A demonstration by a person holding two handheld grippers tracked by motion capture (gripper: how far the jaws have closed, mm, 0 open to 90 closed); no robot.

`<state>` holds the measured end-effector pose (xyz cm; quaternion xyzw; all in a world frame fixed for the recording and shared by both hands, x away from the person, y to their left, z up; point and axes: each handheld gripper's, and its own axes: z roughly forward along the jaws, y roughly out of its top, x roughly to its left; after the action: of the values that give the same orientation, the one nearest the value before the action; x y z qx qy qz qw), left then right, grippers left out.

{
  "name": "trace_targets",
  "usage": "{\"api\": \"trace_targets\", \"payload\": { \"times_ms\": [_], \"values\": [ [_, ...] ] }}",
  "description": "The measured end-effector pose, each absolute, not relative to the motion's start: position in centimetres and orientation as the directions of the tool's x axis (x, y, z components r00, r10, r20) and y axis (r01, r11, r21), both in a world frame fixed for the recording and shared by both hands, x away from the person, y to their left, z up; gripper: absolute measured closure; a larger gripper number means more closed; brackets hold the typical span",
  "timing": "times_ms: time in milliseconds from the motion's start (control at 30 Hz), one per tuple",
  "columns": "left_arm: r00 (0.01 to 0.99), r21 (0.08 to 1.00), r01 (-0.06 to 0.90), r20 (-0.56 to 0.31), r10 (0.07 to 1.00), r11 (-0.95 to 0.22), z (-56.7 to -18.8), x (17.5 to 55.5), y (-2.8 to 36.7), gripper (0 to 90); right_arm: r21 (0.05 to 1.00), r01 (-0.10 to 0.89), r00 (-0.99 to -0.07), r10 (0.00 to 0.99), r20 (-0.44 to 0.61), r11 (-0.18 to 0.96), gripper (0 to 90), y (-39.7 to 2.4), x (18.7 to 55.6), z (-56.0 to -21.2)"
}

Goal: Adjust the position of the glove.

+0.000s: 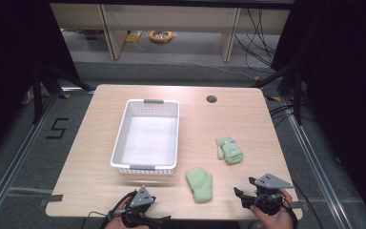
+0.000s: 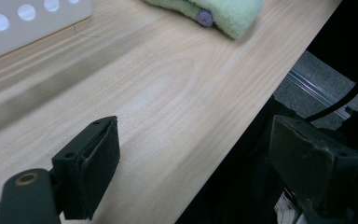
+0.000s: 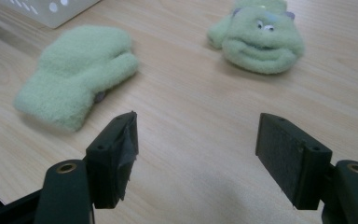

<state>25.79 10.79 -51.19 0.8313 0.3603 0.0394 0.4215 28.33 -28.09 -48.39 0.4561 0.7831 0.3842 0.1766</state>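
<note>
Two green mittens lie on the counter [image 1: 248, 119]: one [image 1: 199, 184] at 6 o'clock, one with a face [image 1: 229, 150] at 4 o'clock. One white basket [image 1: 147, 168] sits mid-counter. Two hand-held grippers, left [image 1: 134, 199] and right [image 1: 244, 188], wait at the near edge, jaws apart, empty.

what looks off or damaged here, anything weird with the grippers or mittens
The pad on one jaw of the right gripper looks torn and peeling, unlike the flat pad opposite. The two green mittens lie apart on the table, outside the white basket.
</note>
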Motion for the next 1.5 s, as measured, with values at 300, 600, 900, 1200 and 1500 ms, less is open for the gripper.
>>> {"api": "trace_targets", "payload": {
  "times_ms": [300, 600, 900, 1200, 1500],
  "values": [
    [0.73, 0.731, 0.579, -0.267, 0.629, -0.362, -51.3, 25.8, 10.6, 16.0, 0.772, 0.551, -0.553, 0.831, 0.053, 0.317, 31.5, -28.1, 28.6, -48.5],
    [0.737, 0.743, 0.572, -0.279, 0.616, -0.347, -51.0, 25.9, 10.1, 16.7, 0.771, 0.547, -0.561, 0.826, 0.048, 0.326, 31.4, -28.2, 28.6, -48.5],
    [0.746, 0.738, 0.58, -0.312, 0.588, -0.345, -50.5, 26.2, 8.1, 23.2, 0.797, 0.53, -0.59, 0.801, 0.102, 0.289, 34.8, -27.6, 29.3, -47.7],
    [0.791, 0.755, 0.516, -0.24, 0.563, -0.404, -50.2, 27.1, 5.2, 30.3, 0.81, 0.456, -0.672, 0.739, 0.042, 0.369, 42.7, -25.8, 31.3, -46.0],
    [0.802, 0.748, 0.495, -0.196, 0.565, -0.442, -49.7, 28.1, 3.2, 29.7, 0.787, 0.449, -0.717, 0.696, 0.036, 0.423, 43.8, -23.2, 34.0, -45.8]
  ]
}}
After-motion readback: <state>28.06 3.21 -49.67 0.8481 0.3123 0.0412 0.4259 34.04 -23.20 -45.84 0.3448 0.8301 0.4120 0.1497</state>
